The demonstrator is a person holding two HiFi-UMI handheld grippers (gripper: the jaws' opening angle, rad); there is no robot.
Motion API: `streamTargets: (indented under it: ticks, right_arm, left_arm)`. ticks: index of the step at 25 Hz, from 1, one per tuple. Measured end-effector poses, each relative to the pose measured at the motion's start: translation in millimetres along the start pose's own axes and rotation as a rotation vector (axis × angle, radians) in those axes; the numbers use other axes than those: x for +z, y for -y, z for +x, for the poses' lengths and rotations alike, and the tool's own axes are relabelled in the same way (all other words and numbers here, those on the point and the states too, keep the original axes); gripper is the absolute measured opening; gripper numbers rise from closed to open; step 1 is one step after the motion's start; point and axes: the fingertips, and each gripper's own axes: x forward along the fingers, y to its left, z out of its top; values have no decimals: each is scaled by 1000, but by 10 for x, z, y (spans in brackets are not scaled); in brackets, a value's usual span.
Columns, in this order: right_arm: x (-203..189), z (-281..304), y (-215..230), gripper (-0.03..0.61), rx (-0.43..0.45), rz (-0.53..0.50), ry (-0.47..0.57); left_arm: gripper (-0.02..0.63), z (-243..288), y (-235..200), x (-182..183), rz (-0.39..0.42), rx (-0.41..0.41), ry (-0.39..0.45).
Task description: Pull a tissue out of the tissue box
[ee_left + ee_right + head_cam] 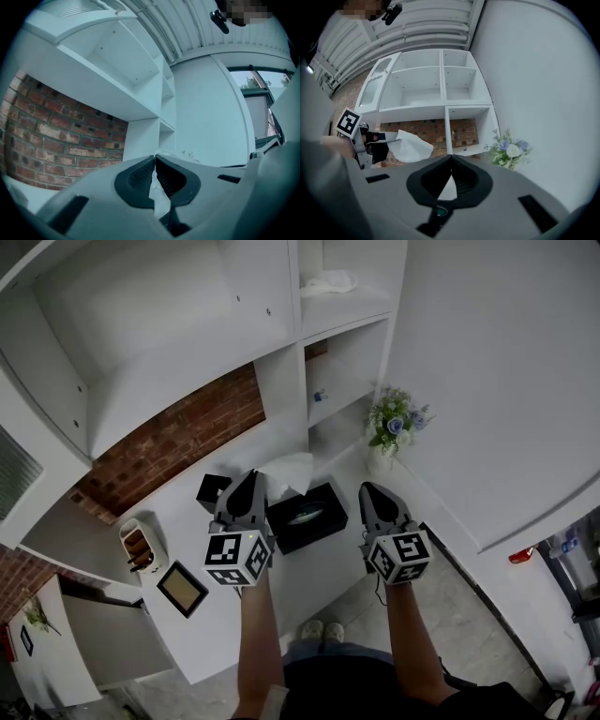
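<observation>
The left gripper (246, 486) was clamped shut on a white tissue (287, 472), holding it just above the black tissue box (307, 516) on the worktop (300, 582). The right gripper (375, 495) hovered beside the box (jaws closed tip to tip, gripping nothing).

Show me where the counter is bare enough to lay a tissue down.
The widest bare patch is the near part of the counter, between the frame and the tissue box. A smaller patch lies between the tissue box and the flowers, under the right gripper. The left end is crowded with the white holder, the frame and the small black box.
</observation>
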Motion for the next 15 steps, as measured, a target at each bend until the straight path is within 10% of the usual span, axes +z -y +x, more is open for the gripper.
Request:
streamTargets:
  ticks: [15]
  right_arm:
    - [61,-259,-49,-3,-54,-48,6]
  left_arm:
    - [11,-279,103,-156,21,-17,-22]
